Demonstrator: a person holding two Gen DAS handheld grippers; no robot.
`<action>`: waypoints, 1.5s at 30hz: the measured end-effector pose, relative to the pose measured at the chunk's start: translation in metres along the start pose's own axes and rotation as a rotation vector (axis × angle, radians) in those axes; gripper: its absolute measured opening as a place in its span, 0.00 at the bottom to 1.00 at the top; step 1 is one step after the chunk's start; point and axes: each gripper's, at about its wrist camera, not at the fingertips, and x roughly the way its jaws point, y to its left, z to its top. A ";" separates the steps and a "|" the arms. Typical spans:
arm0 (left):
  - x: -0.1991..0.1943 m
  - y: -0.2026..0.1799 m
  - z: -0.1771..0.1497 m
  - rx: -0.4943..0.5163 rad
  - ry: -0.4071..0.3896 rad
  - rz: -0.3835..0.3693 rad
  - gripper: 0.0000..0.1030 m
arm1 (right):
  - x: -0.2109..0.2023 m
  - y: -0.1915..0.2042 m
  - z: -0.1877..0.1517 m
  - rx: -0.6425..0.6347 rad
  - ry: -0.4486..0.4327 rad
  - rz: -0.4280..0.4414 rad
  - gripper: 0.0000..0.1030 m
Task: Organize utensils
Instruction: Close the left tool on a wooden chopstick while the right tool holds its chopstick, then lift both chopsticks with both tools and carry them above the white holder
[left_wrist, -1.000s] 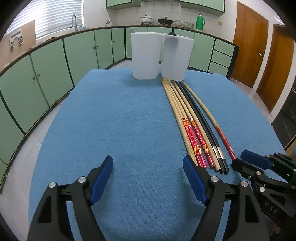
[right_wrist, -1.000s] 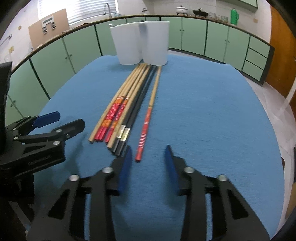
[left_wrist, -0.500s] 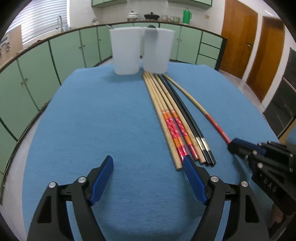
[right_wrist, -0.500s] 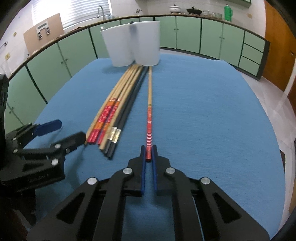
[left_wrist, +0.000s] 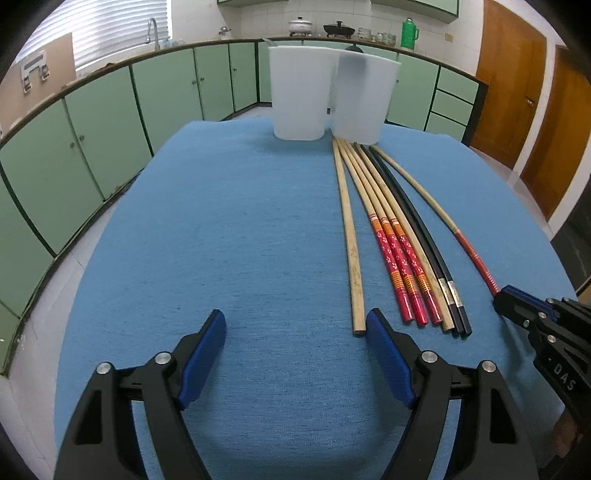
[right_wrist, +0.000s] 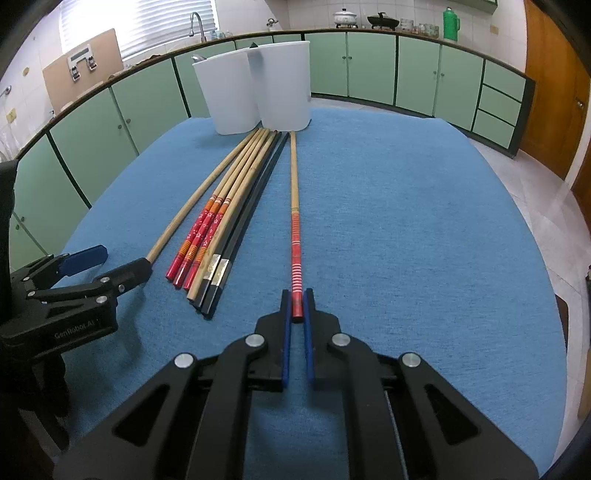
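Observation:
Several chopsticks (left_wrist: 391, 236) lie side by side on the blue cloth (left_wrist: 221, 240), tips toward two white cups (left_wrist: 299, 96). One red-striped chopstick (right_wrist: 294, 221) lies apart to the right. My right gripper (right_wrist: 297, 295) pinches its red end, and the jaws are opening slightly with that end still between the pads. My left gripper (left_wrist: 295, 321) stands open just above the cloth, its right finger beside the near end of a plain bamboo chopstick (left_wrist: 349, 240). Nothing is between its fingers.
The two cups (right_wrist: 229, 96) stand touching at the far edge of the round table. Green cabinets (left_wrist: 92, 155) curve round behind and to the left. Wooden doors (left_wrist: 517, 81) are at the right. The left gripper (right_wrist: 118, 260) sits left of the bundle.
My right gripper closed onto the red-striped chopstick's end and swung it away from the bundle. The plain bamboo chopstick's near end now lies apart from the others.

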 end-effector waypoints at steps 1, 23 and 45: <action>-0.001 -0.001 0.000 0.005 0.000 0.001 0.73 | 0.000 0.000 0.000 -0.001 0.001 0.003 0.08; -0.029 -0.003 0.015 0.031 -0.096 -0.131 0.06 | -0.022 -0.009 0.020 -0.020 -0.070 0.025 0.05; -0.114 0.018 0.137 0.047 -0.432 -0.177 0.06 | -0.120 -0.041 0.164 -0.010 -0.341 0.136 0.05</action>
